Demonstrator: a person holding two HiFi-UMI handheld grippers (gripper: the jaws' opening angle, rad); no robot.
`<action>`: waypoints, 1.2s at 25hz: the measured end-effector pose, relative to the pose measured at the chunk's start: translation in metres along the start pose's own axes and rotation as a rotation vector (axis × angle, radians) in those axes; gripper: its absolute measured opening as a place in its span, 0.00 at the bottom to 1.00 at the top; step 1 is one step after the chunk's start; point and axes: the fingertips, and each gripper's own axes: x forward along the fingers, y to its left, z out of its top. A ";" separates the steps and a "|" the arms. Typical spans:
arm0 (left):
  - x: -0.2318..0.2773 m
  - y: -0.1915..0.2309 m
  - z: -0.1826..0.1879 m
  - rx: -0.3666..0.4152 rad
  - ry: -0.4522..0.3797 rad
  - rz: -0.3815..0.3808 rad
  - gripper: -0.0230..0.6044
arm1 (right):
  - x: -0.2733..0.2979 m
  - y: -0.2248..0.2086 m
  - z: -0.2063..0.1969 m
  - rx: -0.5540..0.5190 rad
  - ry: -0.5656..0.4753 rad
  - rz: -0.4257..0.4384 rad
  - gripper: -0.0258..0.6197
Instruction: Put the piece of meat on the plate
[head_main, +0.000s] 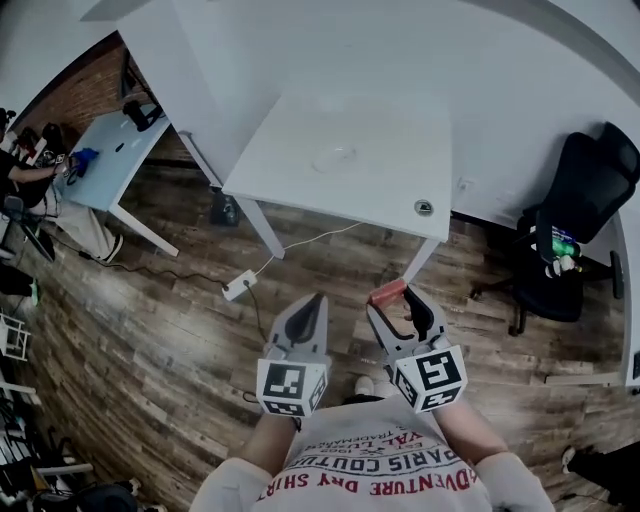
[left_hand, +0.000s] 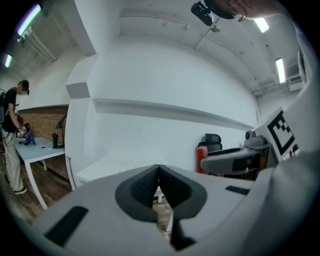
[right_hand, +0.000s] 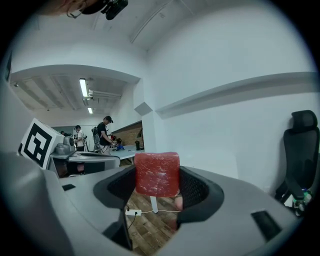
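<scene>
Closest to the head camera is the person's printed shirt (head_main: 372, 468), with 2 grippers held out just beyond it.

1. Wooden floor (head_main: 150, 330): fills the near and left part of the scene, and both grippers are above it.
2. White table (head_main: 290, 170): stands far of the grippers, well apart from them, against a white wall.
3. Black office chair (head_main: 585, 195): stands at the far right, beside the table.
4. Left gripper (left_hand: 159, 169): jaws pressed together, nothing between them. It is level with the right gripper and just to its left.
5. Right gripper (head_main: 393, 301): jaws pinch the piece of meat (right_hand: 156, 174) between their ribbed pads. The red block stands upright and rises above the jaw tips.
6. Plate (head_main: 335, 158): pale and round, it lies near the middle of the table top. It is bare and well apart from the meat.
7. White power strip (head_main: 240, 286): lies on the floor between the table and the left gripper, with a cable running from it.
</scene>
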 end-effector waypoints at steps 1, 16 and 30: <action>0.011 0.001 0.002 0.003 0.001 0.010 0.05 | 0.007 -0.012 0.001 0.001 0.004 0.000 0.47; 0.116 0.065 0.010 -0.023 0.013 0.024 0.05 | 0.116 -0.081 0.004 0.004 0.058 -0.022 0.47; 0.277 0.220 0.060 -0.014 0.002 -0.129 0.05 | 0.309 -0.132 0.055 0.071 0.051 -0.213 0.47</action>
